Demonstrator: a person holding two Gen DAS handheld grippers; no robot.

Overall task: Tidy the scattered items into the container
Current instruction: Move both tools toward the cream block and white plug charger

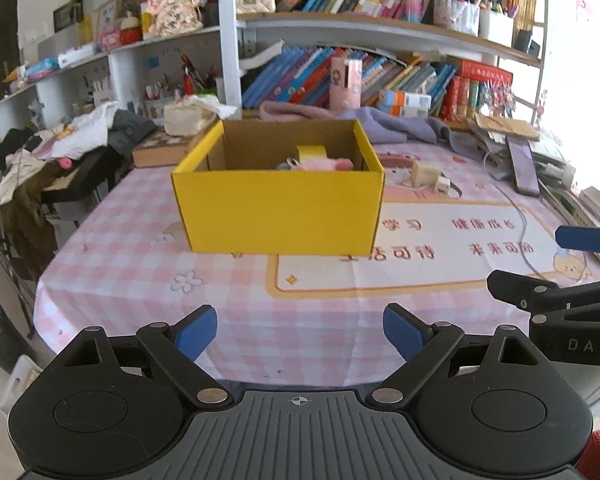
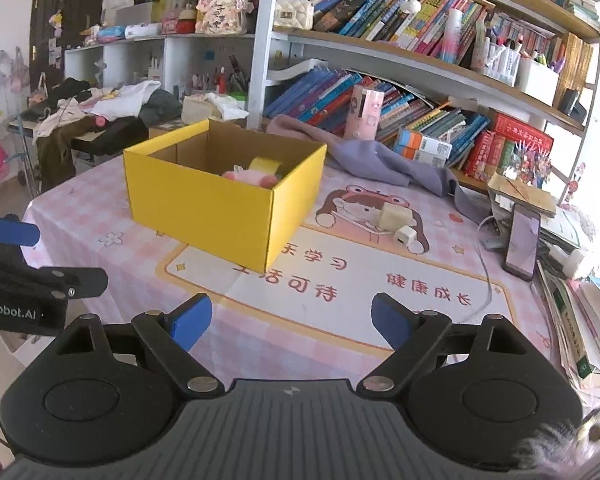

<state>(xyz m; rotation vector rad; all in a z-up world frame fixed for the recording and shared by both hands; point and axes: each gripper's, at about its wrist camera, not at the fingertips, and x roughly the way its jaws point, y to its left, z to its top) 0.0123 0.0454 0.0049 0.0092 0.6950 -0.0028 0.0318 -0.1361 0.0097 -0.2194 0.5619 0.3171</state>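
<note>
Container: we see a yellow cardboard box [image 1: 278, 204], open at the top, standing on the table with the pink checked cloth [image 1: 140, 264]. In the right wrist view it stands a little to the left of the middle [image 2: 220, 216].
Inside the container: a pink plush toy [image 1: 324, 165] lies at the bottom, and behind it stands a yellow roll of tape [image 1: 311, 151]. Both show also from the right side, the toy [image 2: 249, 177] in front of the roll [image 2: 263, 166].
Items on the cloth: a cream block [image 2: 392, 217] and a small white charger [image 2: 405, 236] rest just beside each other, to the right of the box and apart from it.
Further right: a dark phone [image 2: 522, 240] leans at the edge of a paper pile, with a white cable [image 2: 485, 272] running over the cloth.
Behind the box: a purple cloth [image 2: 380, 158] lies in front of the shelf of books [image 2: 420, 116].
Left gripper [image 1: 299, 334]: we hold it over the near edge of the table; its blue pads stand wide apart with nothing between them.
Right gripper [image 2: 291, 320]: its jaws are also spread, empty, above the printed part of the cloth.
</note>
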